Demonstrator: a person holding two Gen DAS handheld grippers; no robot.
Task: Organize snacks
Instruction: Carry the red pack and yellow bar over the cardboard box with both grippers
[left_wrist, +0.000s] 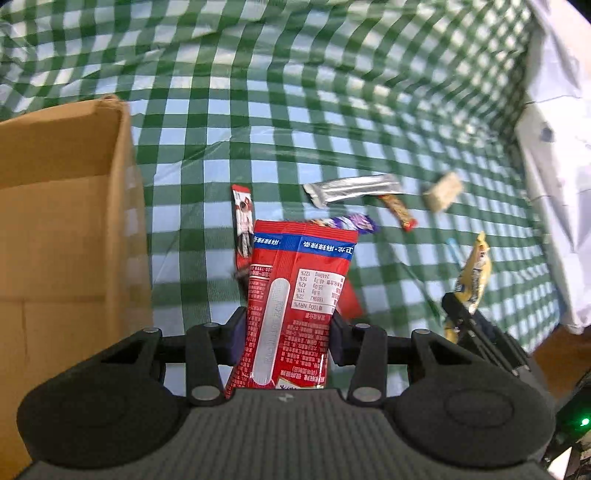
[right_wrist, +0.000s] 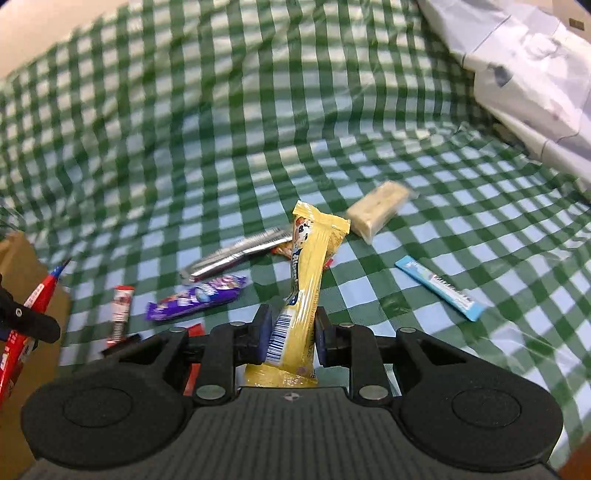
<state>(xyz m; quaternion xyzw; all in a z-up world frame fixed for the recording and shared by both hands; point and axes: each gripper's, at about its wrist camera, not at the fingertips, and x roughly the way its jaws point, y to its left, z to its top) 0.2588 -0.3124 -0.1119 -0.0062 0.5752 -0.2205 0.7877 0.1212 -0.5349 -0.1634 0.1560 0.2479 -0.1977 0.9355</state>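
My left gripper (left_wrist: 287, 328) is shut on a red snack packet (left_wrist: 295, 280), which stands upright between the pads, above the checked cloth and just right of an open cardboard box (left_wrist: 66, 221). My right gripper (right_wrist: 293, 332) is shut on a long yellow snack bar (right_wrist: 310, 258), lifted off the cloth. In the left wrist view the yellow bar (left_wrist: 474, 269) shows at the right. In the right wrist view the red packet (right_wrist: 33, 314) shows at the far left by the box (right_wrist: 18, 266).
Loose snacks lie on the green checked cloth (right_wrist: 184, 129): a silver wrapper (right_wrist: 236, 254), a purple bar (right_wrist: 195, 297), a pale block (right_wrist: 376, 208), a blue stick (right_wrist: 439, 288), a red-white stick (right_wrist: 120, 310). A white bag (right_wrist: 535, 74) bounds the right side.
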